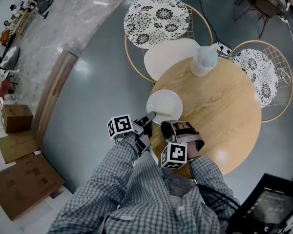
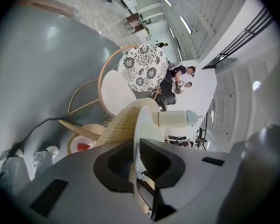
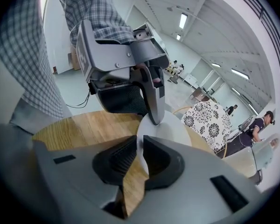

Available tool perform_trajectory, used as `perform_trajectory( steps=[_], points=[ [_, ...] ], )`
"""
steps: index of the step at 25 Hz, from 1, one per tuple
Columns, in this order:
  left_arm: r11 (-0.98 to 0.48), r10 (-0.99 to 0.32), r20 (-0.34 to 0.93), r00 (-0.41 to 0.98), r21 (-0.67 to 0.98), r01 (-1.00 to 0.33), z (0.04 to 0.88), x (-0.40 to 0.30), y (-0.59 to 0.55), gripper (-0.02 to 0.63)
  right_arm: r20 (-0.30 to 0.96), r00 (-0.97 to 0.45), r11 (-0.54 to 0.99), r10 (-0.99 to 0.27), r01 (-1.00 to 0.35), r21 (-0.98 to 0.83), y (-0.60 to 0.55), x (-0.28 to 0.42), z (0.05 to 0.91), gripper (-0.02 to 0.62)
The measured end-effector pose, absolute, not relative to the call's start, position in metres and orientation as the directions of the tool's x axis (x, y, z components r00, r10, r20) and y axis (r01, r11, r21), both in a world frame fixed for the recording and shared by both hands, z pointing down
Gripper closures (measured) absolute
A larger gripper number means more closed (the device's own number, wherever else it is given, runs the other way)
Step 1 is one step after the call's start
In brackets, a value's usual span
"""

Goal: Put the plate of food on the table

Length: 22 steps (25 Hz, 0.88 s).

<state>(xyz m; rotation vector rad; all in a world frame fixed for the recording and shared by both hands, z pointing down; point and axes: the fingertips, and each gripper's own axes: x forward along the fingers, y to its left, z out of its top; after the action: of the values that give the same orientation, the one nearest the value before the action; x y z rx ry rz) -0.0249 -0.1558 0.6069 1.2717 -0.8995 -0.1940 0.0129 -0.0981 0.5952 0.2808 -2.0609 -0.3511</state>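
Fingers [image 2: 161, 161] of the left gripper [image 2: 136, 162] are pressed onto the near left rim of the white plate [image 2: 143, 125], which runs edge-on between the two dark pads. Beside it, the right gripper [image 3: 141, 155] pinches the near right rim of the same plate in the same way, its pads closed on the thin white edge. Both tools are held by a person in checked sleeves [image 1: 136, 189], and each marker cube [image 1: 120, 126] faces up toward the head camera. The plate sits over the near left part of the round wooden table [image 1: 224, 126], close to the edge. From these angles I cannot tell whether its base touches the wood or hangs just above it. Farther across the tabletop, well apart from the plate, a white jug [image 1: 204, 61] stands upright near the far edge. Beyond the table are two wire-framed chairs: one with a black-and-white floral back [image 1: 156, 18] and a white seat, the other [image 1: 261, 77] off to the right. Flattened cardboard boxes [image 1: 24, 179] lie on the grey floor far to the left.
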Motion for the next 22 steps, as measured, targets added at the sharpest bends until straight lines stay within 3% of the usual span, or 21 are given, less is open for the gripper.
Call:
perform_trajectory(
  steps=[2,5,16,22],
  points=[
    [0.319,-0.576,0.472,0.668,0.882,-0.347,0.606,-0.024,-0.155,0.573,0.807,-0.483,0.933,-0.339,-0.062,0.355,-0.098,0.012,0.597,0.545],
    [0.304,-0.562,0.443,0.699,0.896,-0.323,0.602,-0.022,-0.151,0.474,0.812,-0.479,0.936,-0.333,-0.068,0.344,-0.098,0.012,0.6,0.545],
    [0.333,-0.586,0.446,0.676,0.894,-0.3,0.599,-0.042,-0.127,0.471,0.83,-0.476,0.956,-0.29,-0.11,0.272,-0.102,0.011,0.611,0.545],
    [0.289,-0.608,0.405,0.683,0.914,-0.285,0.585,-0.053,-0.116,0.472,0.814,-0.51,0.954,-0.277,-0.247,0.17,-0.103,0.007,0.608,0.545]
  ],
)
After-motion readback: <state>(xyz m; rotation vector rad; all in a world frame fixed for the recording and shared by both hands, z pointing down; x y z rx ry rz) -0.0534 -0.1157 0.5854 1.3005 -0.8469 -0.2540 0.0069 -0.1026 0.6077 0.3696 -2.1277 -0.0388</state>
